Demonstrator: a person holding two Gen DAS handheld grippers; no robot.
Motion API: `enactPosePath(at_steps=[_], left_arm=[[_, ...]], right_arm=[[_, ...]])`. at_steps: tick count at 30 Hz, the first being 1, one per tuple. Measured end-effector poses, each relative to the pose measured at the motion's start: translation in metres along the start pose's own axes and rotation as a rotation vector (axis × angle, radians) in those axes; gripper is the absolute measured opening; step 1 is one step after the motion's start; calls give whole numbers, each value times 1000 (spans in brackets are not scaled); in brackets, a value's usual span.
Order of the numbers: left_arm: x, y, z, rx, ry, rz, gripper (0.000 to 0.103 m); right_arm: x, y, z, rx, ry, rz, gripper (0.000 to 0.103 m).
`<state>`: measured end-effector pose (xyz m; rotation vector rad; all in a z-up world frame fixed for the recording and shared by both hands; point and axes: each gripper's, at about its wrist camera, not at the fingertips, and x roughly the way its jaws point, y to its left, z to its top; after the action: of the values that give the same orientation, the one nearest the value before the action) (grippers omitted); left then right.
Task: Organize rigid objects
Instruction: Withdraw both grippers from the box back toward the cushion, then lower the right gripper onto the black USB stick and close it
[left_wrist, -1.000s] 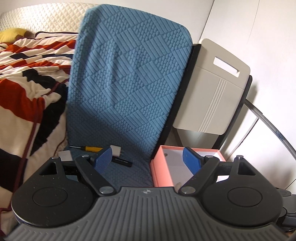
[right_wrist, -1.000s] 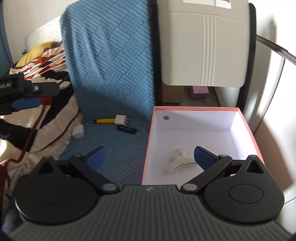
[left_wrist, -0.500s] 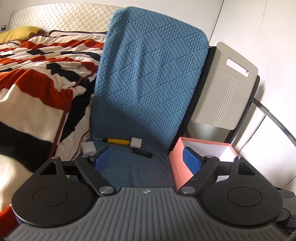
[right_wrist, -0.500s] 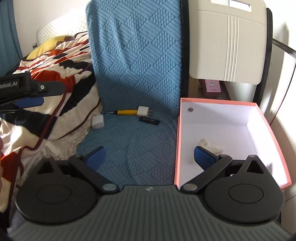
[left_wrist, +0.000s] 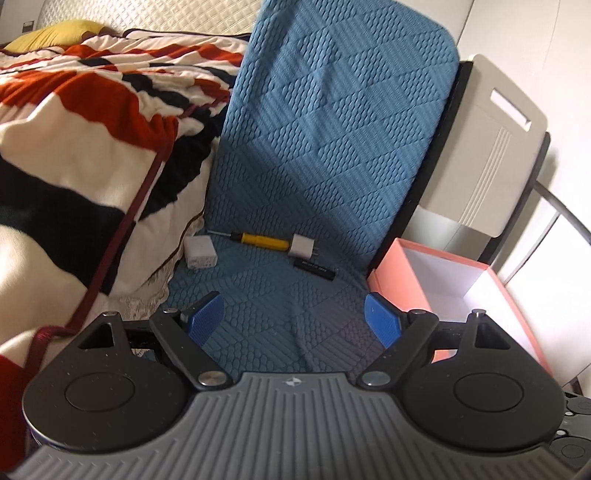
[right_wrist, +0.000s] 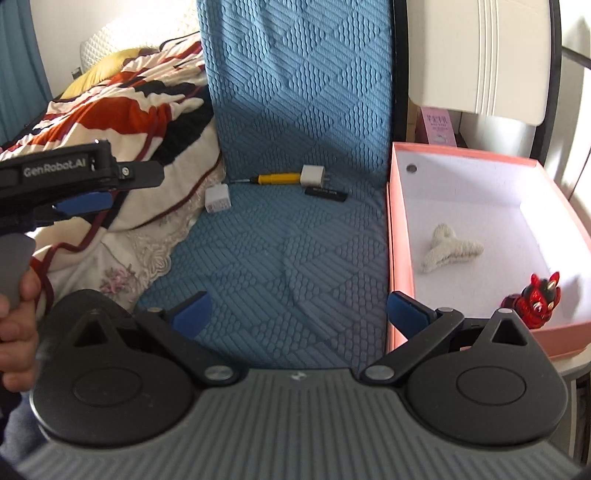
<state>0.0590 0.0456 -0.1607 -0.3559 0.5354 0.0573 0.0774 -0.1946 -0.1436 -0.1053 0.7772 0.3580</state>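
Hovering over blue quilted mat (left_wrist: 295, 295), both claws (left_wrist: 293, 319) (right_wrist: 299, 312) wide open, empty, pink box (right_wrist: 391, 236) beside, striped blanket (left_wrist: 85, 140) possibly on bed.

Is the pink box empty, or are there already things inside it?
Not empty. The pink box holds a white hair claw and a red figurine.

Reads "GenRobot.AI" on left gripper (right_wrist: 83, 202) body. White print on black stick (right_wrist: 326, 193), prob. a brand, too small to read.
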Motion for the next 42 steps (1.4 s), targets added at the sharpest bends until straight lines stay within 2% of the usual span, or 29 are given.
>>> enactPosePath(at_steps=[9,12,17,22,26,30,36,39,42], left_arm=[[51,15,0,-2,-7,38,87],[70,24,-1,0,-11,77,87],[100,38,-5,-41,-2,109,87],[127,42,-1,-104,40,92,87],[146,39,6,-87,47,104,87],[164,38,12,-74,64,114,87],[188,41,22,-54,75,143,87],[200,41,25,-31,56,206,87],[212,47,28,-36,63,207,87]], right_arm=[[40,-1,7,3,-7,-13,103],[56,-2,11,0,-25,-13,103],[86,-4,12,9,-23,2,103],[116,-1,14,-26,-36,11,103],[138,-5,21,-36,-29,6,103],[154,-9,35,-61,-38,61,103],[177,-18,54,-65,-48,70,103],[188,-21,63,-57,-46,77,103],[197,-21,71,-70,-57,71,103]])
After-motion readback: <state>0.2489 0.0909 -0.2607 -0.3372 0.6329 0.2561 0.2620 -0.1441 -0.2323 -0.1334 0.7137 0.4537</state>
